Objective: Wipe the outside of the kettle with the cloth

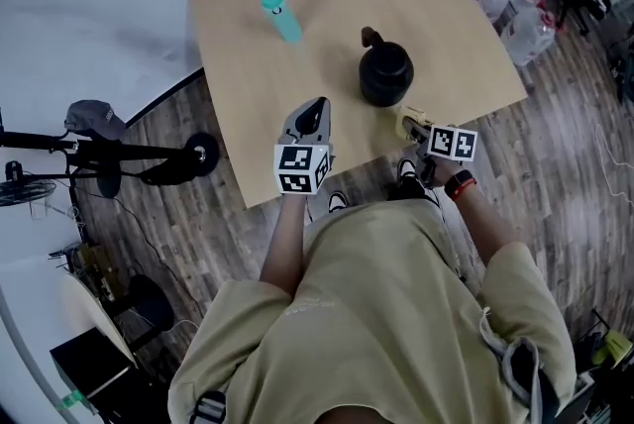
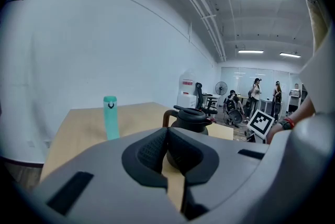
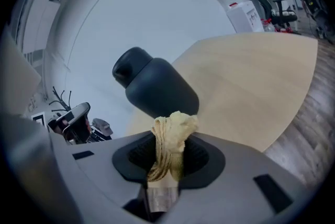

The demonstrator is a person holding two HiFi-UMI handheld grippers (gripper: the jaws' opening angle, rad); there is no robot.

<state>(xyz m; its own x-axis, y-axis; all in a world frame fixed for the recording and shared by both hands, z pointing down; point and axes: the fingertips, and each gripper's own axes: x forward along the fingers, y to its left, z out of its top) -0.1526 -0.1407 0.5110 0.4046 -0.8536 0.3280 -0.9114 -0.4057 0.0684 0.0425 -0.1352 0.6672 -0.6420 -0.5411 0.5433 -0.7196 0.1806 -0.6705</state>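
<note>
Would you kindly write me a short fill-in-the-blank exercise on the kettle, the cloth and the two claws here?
1. The right claw is shut on a bunched ____ cloth.
2. The kettle on the table is ____ in colour.
3. In the head view, the teal bottle stands to the kettle's ____.
4. The left claw is shut and holds ____.
Missing words: yellow; black; left; nothing.
</note>
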